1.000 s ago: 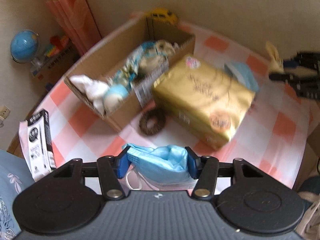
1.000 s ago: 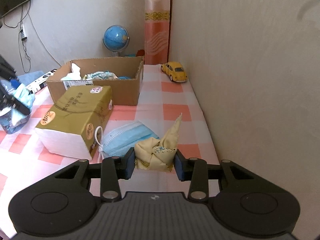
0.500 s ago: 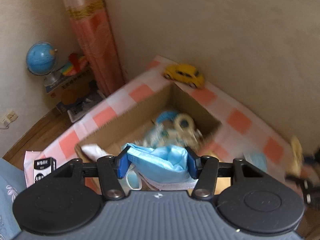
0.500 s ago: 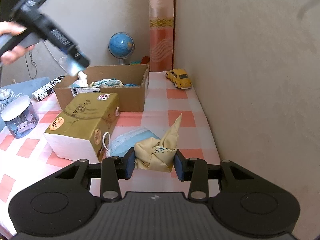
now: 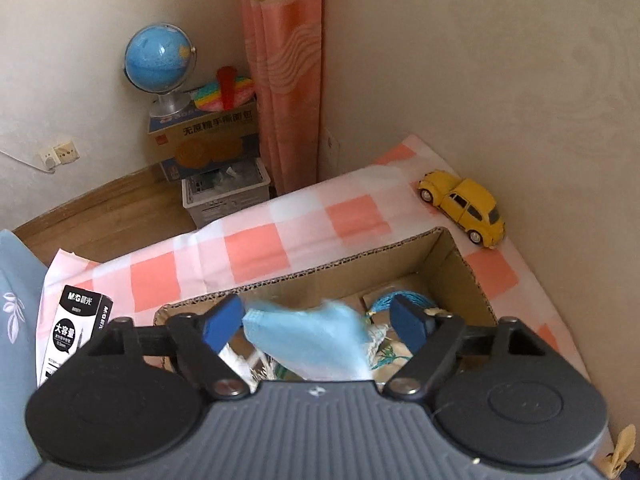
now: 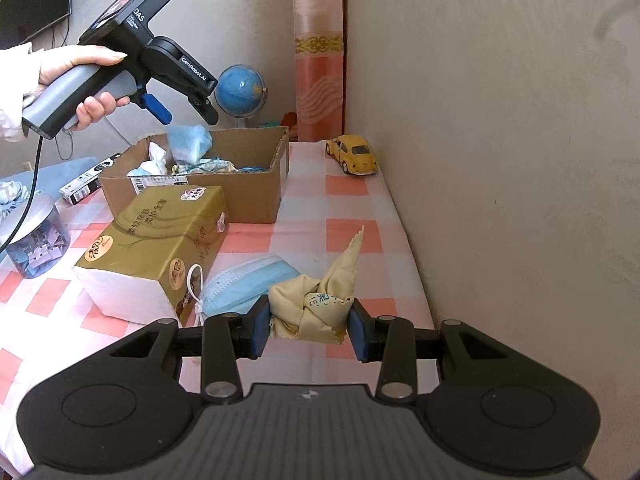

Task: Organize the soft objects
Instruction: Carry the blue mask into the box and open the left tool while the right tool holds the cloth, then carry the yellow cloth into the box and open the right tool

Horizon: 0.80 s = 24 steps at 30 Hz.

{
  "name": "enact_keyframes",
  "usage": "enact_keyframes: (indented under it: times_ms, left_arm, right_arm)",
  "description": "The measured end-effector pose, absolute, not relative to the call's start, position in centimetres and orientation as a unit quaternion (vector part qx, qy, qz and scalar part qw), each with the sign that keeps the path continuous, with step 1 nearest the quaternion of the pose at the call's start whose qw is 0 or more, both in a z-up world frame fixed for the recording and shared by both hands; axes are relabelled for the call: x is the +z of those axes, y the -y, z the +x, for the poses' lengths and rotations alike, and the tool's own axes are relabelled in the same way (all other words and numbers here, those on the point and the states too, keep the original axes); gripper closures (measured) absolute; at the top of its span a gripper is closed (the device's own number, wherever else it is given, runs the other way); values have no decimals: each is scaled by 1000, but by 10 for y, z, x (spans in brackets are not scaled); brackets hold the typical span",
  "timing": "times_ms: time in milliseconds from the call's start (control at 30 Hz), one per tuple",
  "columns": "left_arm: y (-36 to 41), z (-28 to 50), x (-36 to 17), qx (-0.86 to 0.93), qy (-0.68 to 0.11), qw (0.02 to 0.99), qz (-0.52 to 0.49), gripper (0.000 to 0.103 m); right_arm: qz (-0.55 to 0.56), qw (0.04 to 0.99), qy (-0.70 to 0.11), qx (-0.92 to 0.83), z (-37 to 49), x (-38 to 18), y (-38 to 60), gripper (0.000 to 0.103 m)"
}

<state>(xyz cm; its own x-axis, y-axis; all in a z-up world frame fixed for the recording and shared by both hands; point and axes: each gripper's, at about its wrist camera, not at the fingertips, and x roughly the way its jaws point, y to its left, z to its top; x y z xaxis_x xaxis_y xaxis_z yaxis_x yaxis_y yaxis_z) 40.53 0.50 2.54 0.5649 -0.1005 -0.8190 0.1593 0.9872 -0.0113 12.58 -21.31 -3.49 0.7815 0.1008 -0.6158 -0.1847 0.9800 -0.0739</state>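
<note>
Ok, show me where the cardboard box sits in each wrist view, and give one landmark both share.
Left wrist: the cardboard box fills the lower centre, just beyond the open left gripper.
Right wrist: the box is at centre-left, behind the gold tissue pack.
Shared landmark: the yellow toy car, by the wall past the box.

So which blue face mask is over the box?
The crumpled mask below the open left gripper, over the cardboard box; the other mask lies on the tablecloth.

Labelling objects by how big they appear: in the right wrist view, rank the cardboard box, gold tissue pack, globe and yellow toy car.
1. cardboard box and gold tissue pack: look alike; the pack is nearer
2. globe and yellow toy car: too close to rank
</note>
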Motion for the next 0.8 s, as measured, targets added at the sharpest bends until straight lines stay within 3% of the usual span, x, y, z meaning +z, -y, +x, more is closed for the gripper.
enact_keyframes:
  times_ms: [433, 800]
  left_arm:
    - [-8, 362, 33, -120, -454, 879, 87, 11]
    - [-15, 280, 48, -184, -392, 893, 124, 4]
  right_arm:
    - [-71, 942, -319, 73, 127, -28, 208, 58]
    - [-87, 938, -324, 89, 143, -15, 188, 58]
